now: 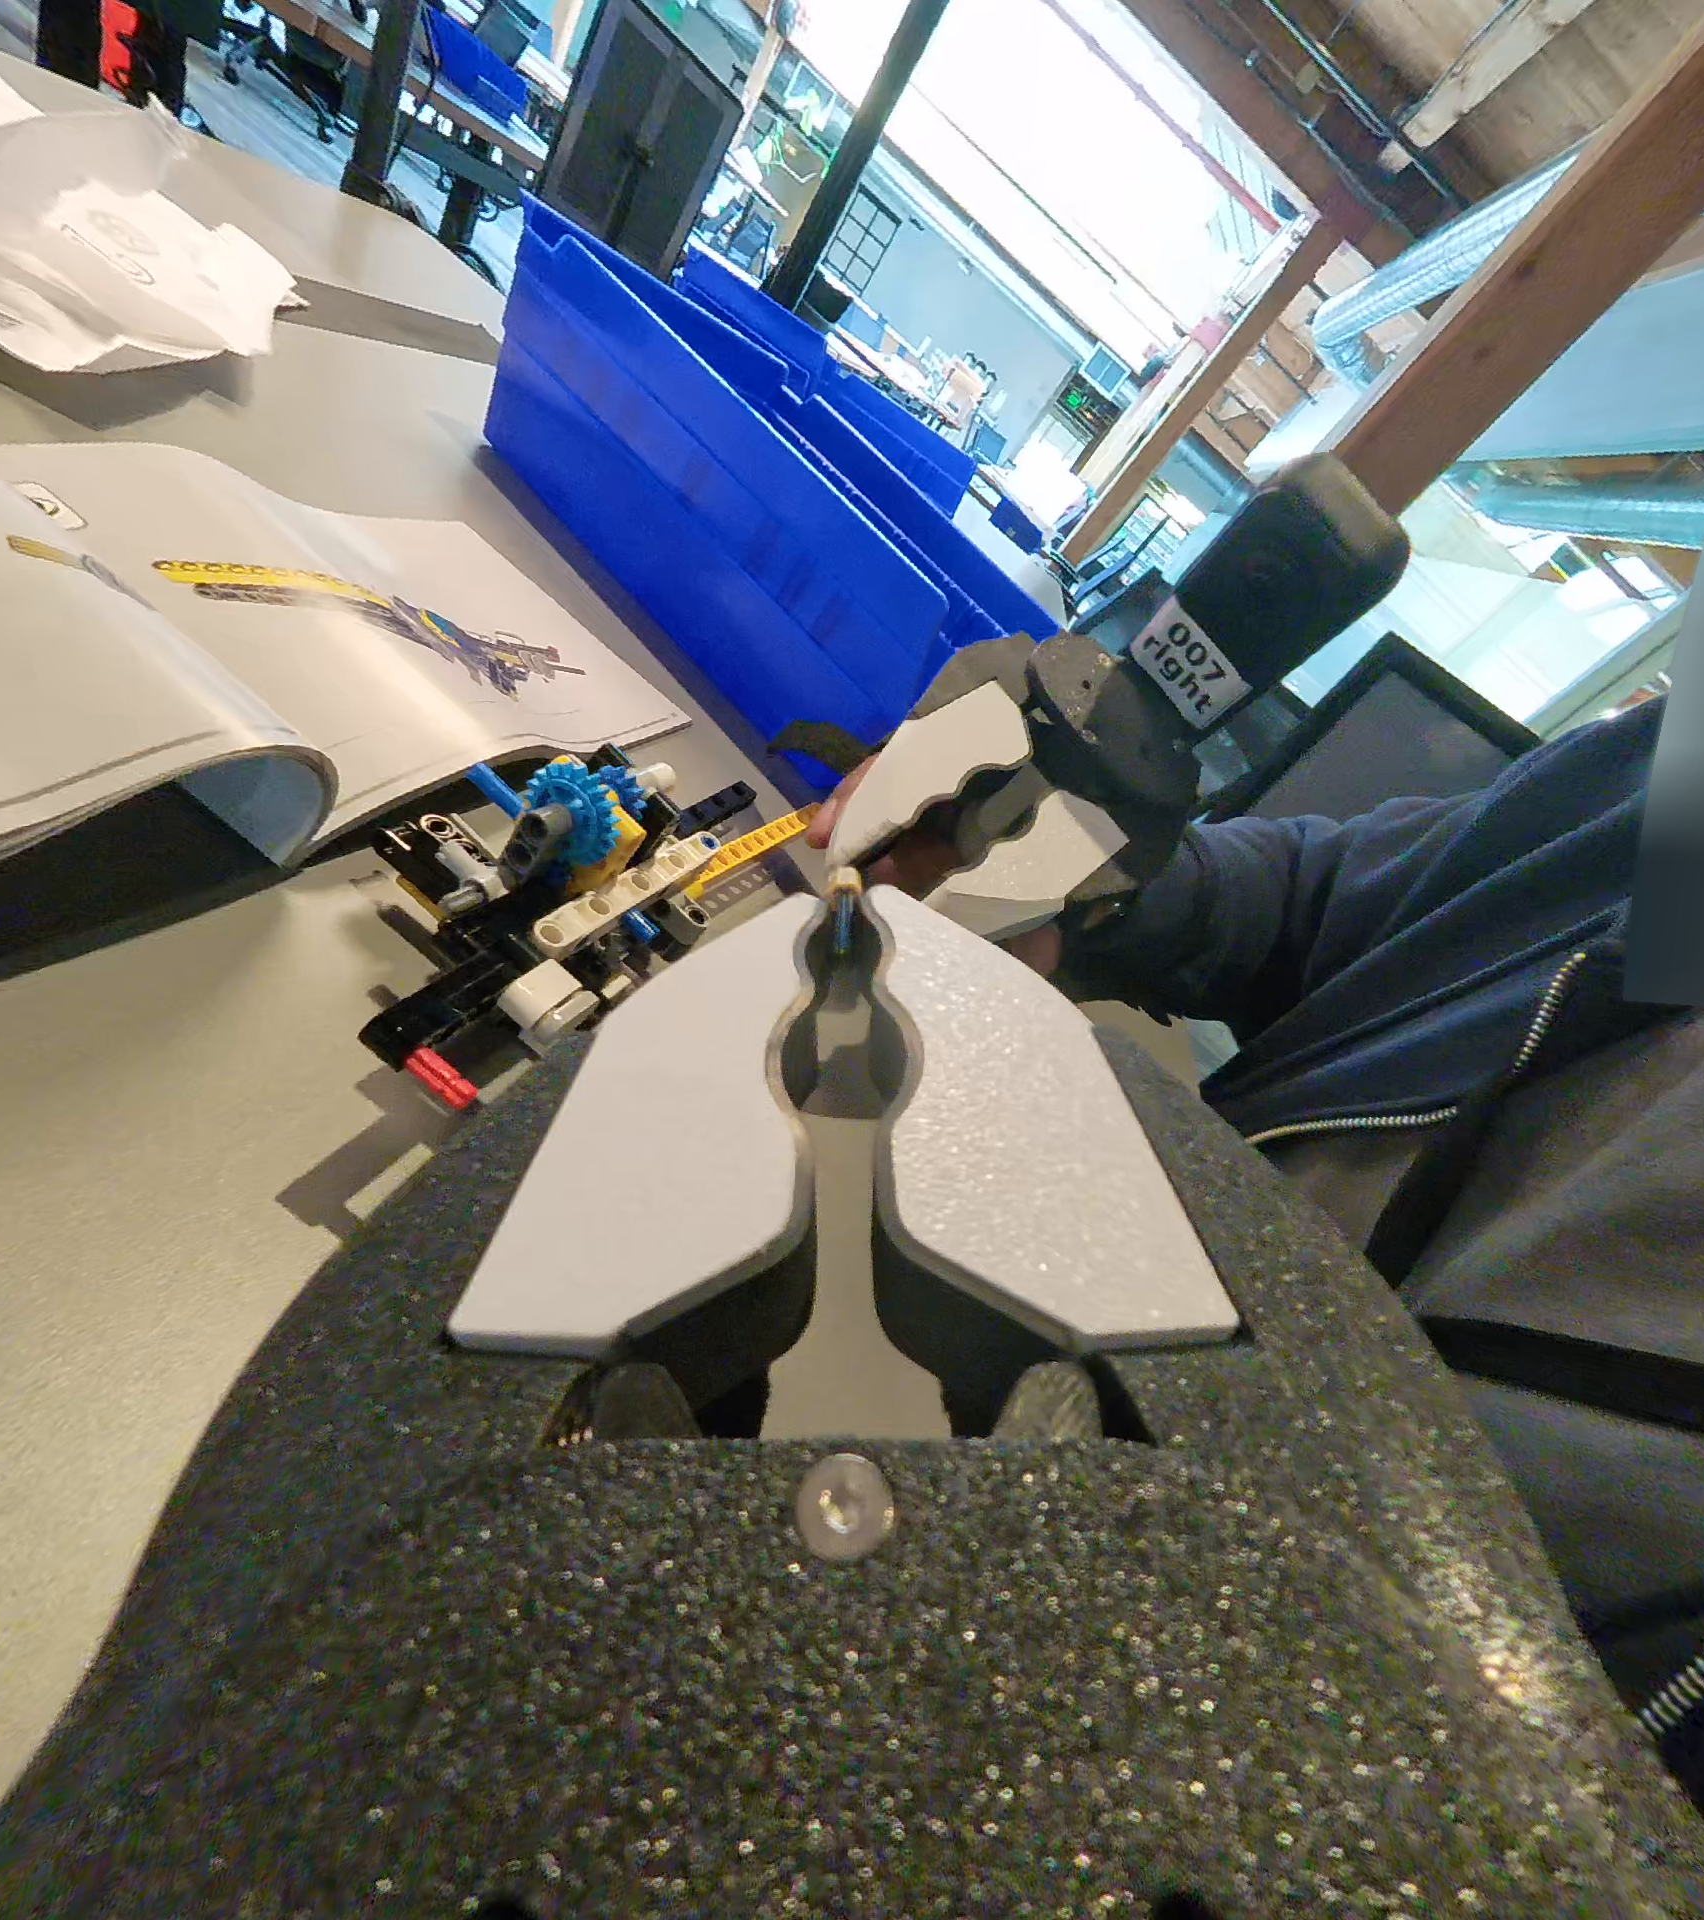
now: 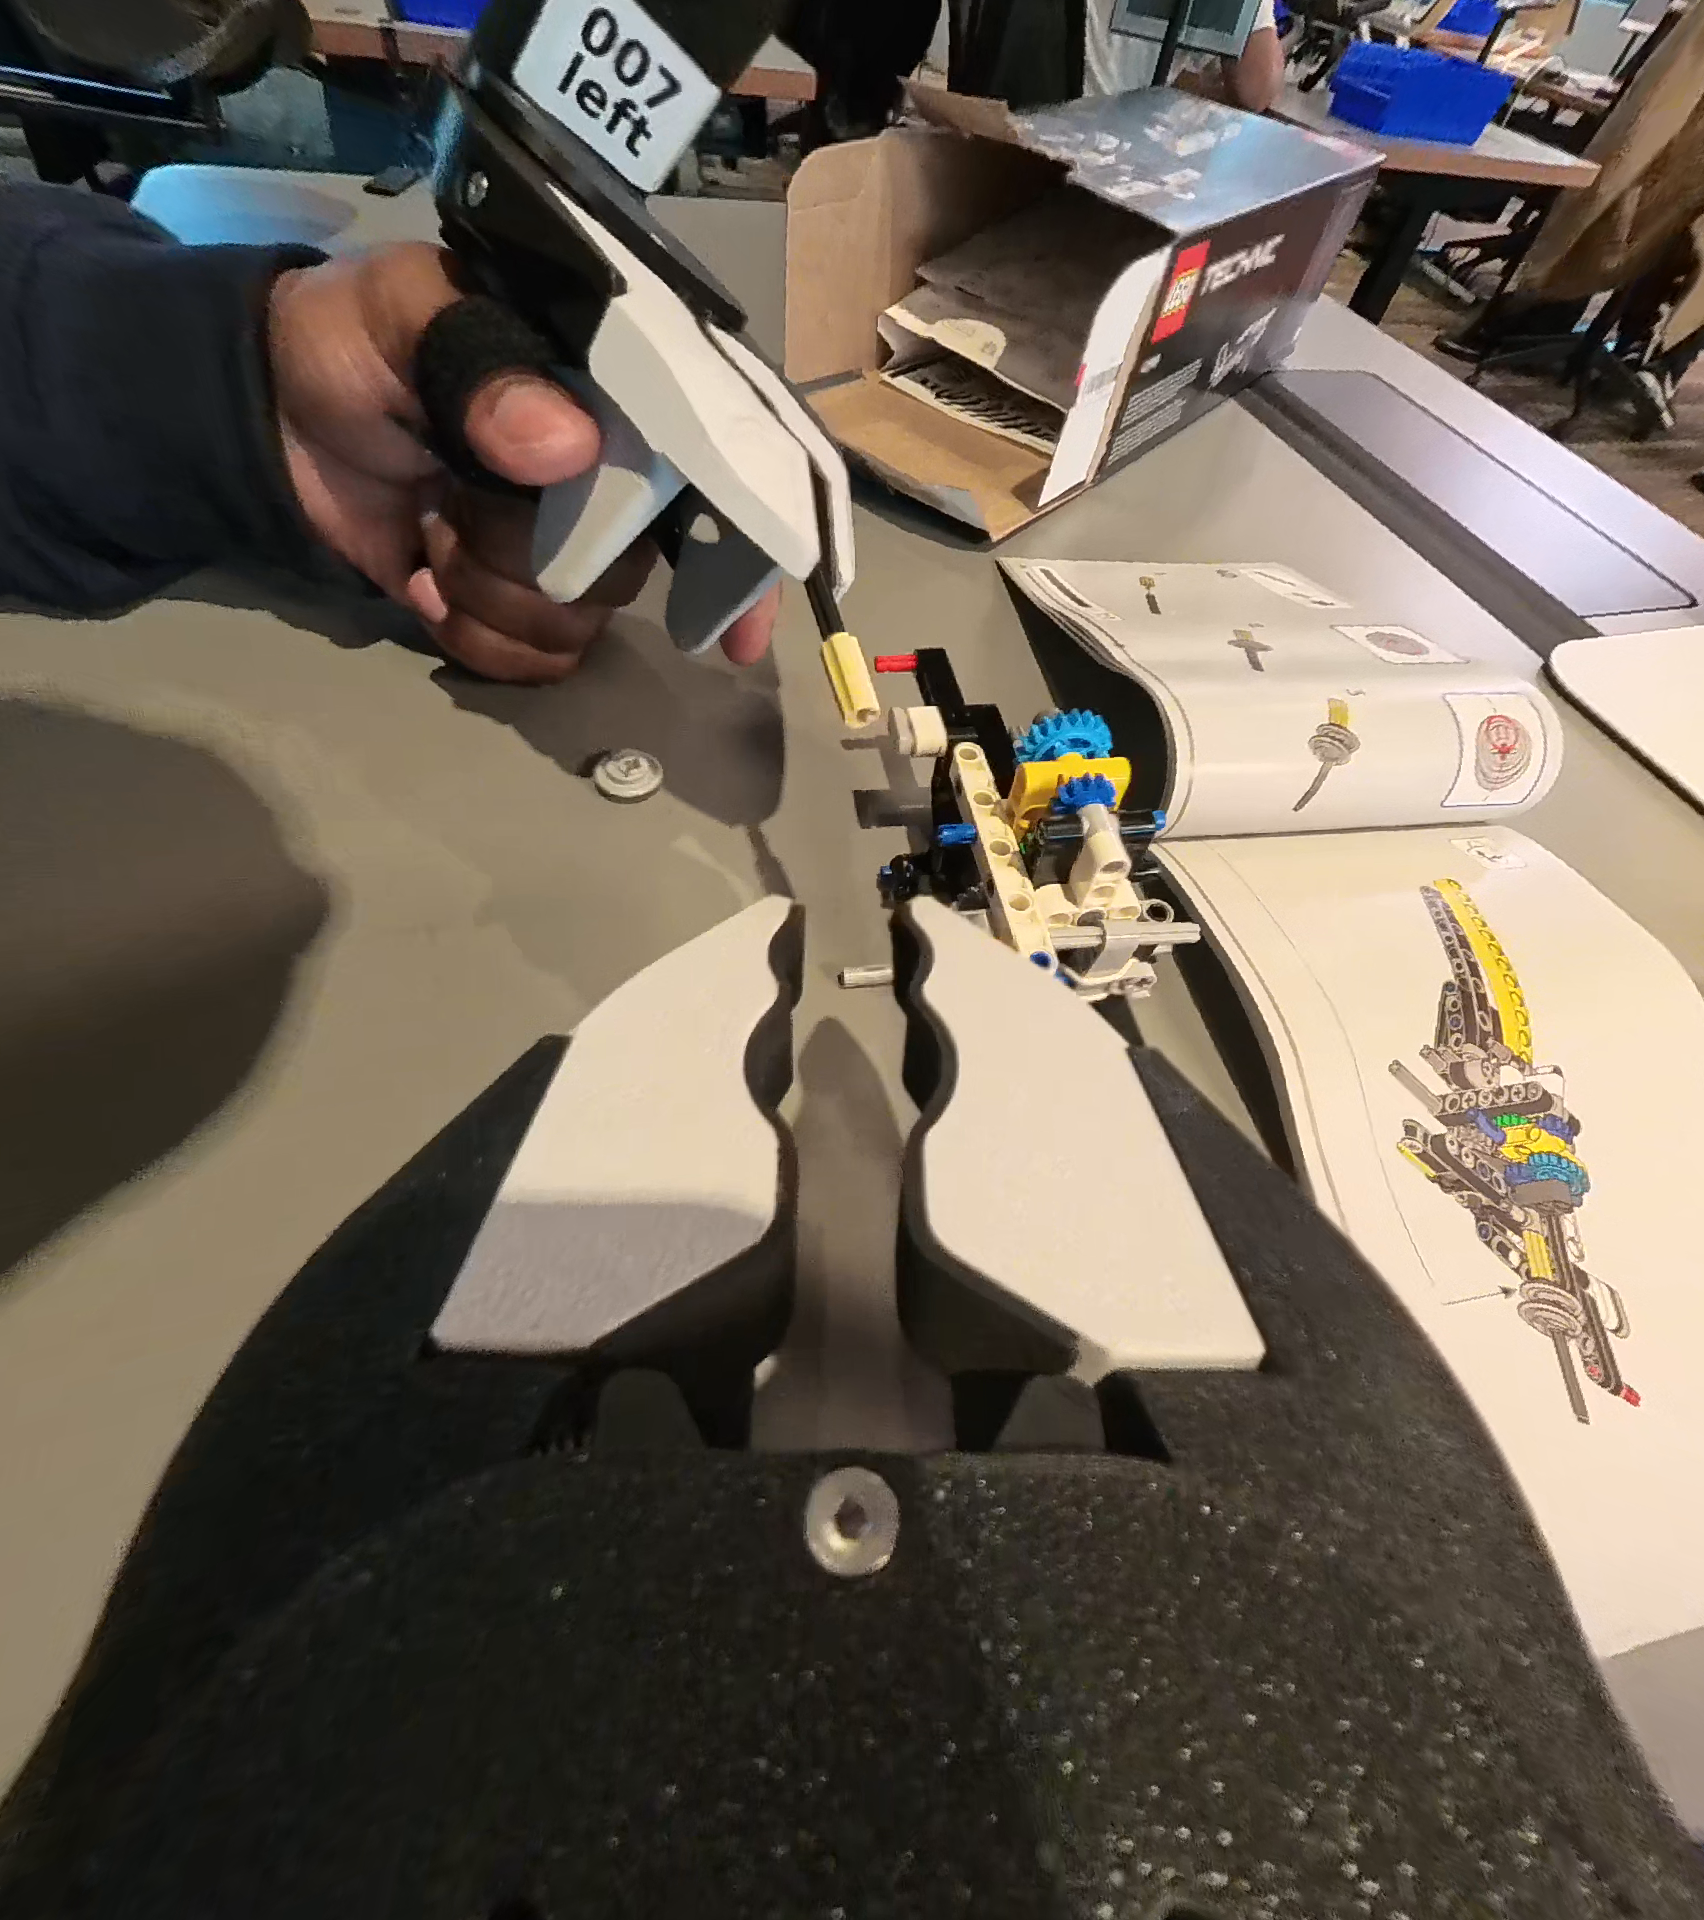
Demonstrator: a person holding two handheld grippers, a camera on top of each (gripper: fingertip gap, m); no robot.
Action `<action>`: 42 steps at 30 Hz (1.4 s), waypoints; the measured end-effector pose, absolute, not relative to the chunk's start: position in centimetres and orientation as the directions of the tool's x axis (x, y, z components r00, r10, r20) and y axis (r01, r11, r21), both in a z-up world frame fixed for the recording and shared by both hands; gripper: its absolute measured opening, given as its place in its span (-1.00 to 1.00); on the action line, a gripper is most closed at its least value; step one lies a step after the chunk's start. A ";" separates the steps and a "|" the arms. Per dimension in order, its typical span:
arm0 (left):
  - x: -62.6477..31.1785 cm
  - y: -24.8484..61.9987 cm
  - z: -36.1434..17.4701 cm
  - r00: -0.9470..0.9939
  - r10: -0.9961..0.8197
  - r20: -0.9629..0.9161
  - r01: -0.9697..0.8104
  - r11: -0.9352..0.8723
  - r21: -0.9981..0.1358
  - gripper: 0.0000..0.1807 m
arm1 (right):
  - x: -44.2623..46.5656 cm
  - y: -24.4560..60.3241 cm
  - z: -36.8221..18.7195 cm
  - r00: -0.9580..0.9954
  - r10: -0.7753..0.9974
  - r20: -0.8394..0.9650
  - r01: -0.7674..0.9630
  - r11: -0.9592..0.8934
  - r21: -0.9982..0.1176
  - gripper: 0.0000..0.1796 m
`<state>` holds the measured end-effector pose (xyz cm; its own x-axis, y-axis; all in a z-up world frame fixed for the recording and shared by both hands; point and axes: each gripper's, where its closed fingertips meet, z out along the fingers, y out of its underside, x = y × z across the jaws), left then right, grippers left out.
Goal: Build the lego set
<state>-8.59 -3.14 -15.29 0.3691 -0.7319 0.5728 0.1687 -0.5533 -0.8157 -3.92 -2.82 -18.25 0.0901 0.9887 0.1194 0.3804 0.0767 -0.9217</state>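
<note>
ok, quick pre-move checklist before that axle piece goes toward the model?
1. Left gripper shut on the black axle: ok.
2. Tan sleeve seated on the axle's end: ok.
3. Right gripper open and empty: ok.
4. Lego model resting on the table, beside the instruction booklet: ok.
5. Receiving hole on the model identified: cannot tell.
6. Loose grey pin between the right fingertips: not ok.

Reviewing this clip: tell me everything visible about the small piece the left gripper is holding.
The piece is a thin black rod with a pale yellow, plastic-looking tube on its far end, the tube's open tip facing down. The left gripper has its jaws shut on the rod's upper part. It hangs tilted above the grey table, just left of the half-built model, touching neither.
</note>
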 end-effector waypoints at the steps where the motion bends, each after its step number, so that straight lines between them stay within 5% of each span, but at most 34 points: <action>1: -8.5 -3.2 -15.3 0.364 -0.734 0.573 0.165 -0.555 -0.816 -0.96 | -3.9 -2.8 -18.2 0.092 0.987 0.131 0.379 0.087 -0.921 -0.81; 42: -6.8 -5.1 -15.5 0.278 -0.770 0.574 0.076 -0.578 -0.813 -0.96 | -4.5 -4.4 -17.0 0.067 0.964 0.258 0.301 0.227 -0.926 -0.76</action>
